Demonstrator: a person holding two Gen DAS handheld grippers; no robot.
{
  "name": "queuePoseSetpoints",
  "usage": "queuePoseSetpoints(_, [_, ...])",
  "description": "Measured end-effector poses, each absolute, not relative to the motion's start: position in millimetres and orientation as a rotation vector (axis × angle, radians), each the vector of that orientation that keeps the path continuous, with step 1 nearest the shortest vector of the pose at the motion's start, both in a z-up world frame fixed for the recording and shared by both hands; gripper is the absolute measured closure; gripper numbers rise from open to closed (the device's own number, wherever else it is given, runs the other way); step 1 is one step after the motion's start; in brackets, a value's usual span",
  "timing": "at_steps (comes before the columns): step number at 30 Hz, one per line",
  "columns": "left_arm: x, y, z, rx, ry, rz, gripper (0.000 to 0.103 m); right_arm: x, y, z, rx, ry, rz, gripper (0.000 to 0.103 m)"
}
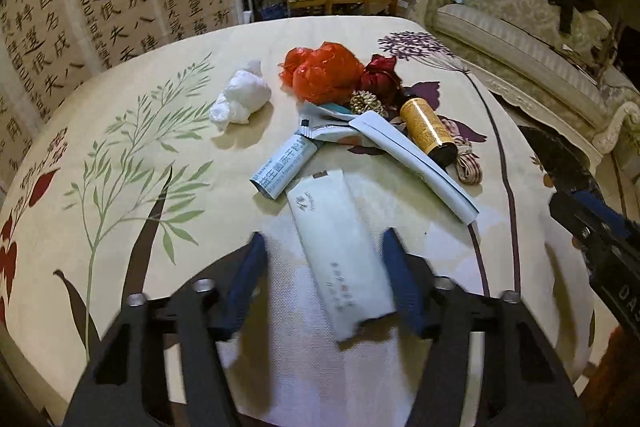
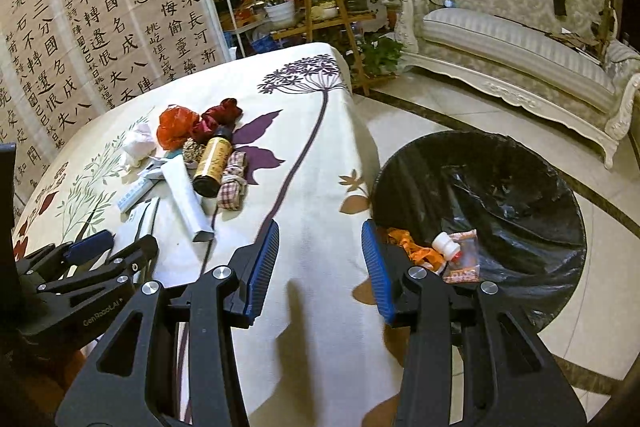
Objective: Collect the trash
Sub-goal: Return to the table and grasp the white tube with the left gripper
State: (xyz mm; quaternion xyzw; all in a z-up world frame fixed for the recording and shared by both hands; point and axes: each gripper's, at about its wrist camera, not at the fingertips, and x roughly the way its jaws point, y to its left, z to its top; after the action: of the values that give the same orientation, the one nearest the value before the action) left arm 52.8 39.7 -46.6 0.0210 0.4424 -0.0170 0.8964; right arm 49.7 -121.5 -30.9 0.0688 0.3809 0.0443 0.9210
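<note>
Left gripper (image 1: 324, 255) at lower centre, jaws apart, straddling a pale flat packet (image 1: 340, 247) on the floral tablecloth (image 1: 120, 167) — right pad touches its edge, left pad clear. Beyond, mid-frame: white crumpled wad (image 1: 240, 99), red plastic bag (image 1: 320, 71), yellow bottle (image 1: 428, 131) lying down. Second gripper (image 1: 600, 239) at right edge.

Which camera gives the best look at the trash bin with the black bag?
The right wrist view: the trash bin sits on the floor beside the table, its black liner and some trash inside plainly visible. The left wrist view shows only a dark sliver of it.
</note>
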Motion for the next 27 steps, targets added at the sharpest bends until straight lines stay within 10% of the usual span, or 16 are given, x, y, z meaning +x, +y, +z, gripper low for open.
queuePoseSetpoints(7, [46,51,-44,0.023,0.896,-0.078,0.075,53,-108,-31,0.124,0.789,0.113,0.061])
queuePoseSetpoints(27, [34,84,-28,-0.047,0.866,-0.095,0.077,69,-45,-26,0.046,0.809,0.242,0.061])
